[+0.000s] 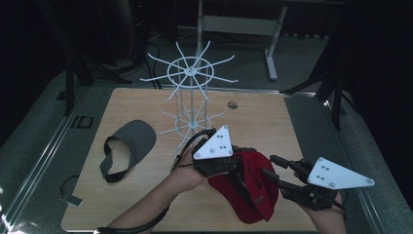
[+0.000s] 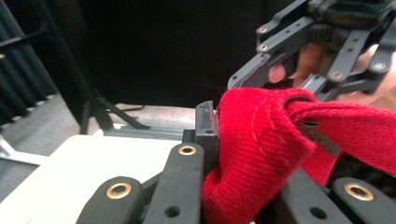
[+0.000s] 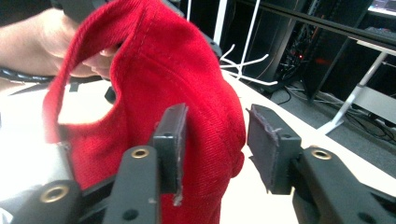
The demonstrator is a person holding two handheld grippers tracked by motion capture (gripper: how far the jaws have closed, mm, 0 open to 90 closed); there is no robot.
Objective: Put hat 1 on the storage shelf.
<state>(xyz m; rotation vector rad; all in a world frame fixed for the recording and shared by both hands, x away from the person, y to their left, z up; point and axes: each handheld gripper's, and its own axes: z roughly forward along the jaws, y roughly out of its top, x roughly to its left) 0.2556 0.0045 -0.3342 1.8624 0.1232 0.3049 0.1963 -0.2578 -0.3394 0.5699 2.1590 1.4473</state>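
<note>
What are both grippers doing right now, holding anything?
Left gripper: shut on the red cap, fabric pinched between its jaws.
Right gripper: jaws apart around the cap's fabric, not pressing on it.

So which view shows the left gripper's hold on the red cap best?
The left gripper view: red cap fabric is bunched between its jaws. The high view shows the left gripper over the cap; the right gripper view shows the cap's crown.
</note>
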